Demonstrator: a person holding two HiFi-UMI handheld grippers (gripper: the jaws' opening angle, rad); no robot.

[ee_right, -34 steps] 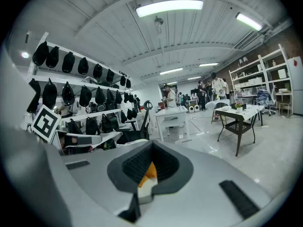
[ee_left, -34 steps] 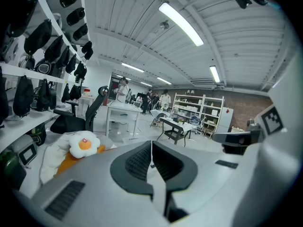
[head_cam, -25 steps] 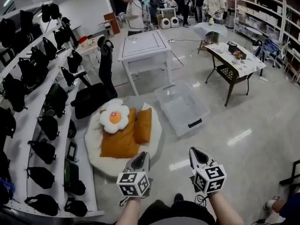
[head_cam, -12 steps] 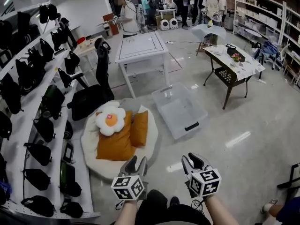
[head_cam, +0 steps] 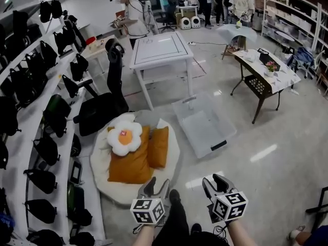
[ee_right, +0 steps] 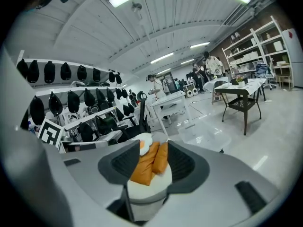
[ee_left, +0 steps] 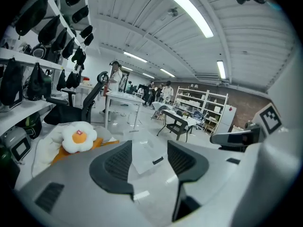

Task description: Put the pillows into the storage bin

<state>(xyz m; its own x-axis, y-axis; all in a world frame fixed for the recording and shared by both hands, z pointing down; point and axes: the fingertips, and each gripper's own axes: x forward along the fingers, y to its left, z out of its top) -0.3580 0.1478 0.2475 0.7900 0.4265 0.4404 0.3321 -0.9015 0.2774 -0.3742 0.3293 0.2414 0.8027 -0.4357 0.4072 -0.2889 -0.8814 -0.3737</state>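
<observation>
Shiny floor [head_cam: 277,168] ahead holds the pillows [head_cam: 132,158], left of the clear storage bin [head_cam: 205,124]. My left gripper [head_cam: 157,184] and right gripper [head_cam: 213,181] have just been opening, wide and empty. Pillows look soft and light; I'd pinch a corner.

On the floor, a round cushion [head_cam: 105,181] lies beside the shelving [head_cam: 31,137] at the left. On it rest a large pillow [head_cam: 130,163], a smaller pillow [head_cam: 158,146] touching its right side, and a flower pillow [head_cam: 124,137] on the large pillow's far end. The storage bin [head_cam: 205,124] stands on the floor just right of the cushion. An office chair [head_cam: 102,106] stands behind the cushion, a table [head_cam: 161,47] behind the bin, and a second table [head_cam: 264,73] farther right.
</observation>
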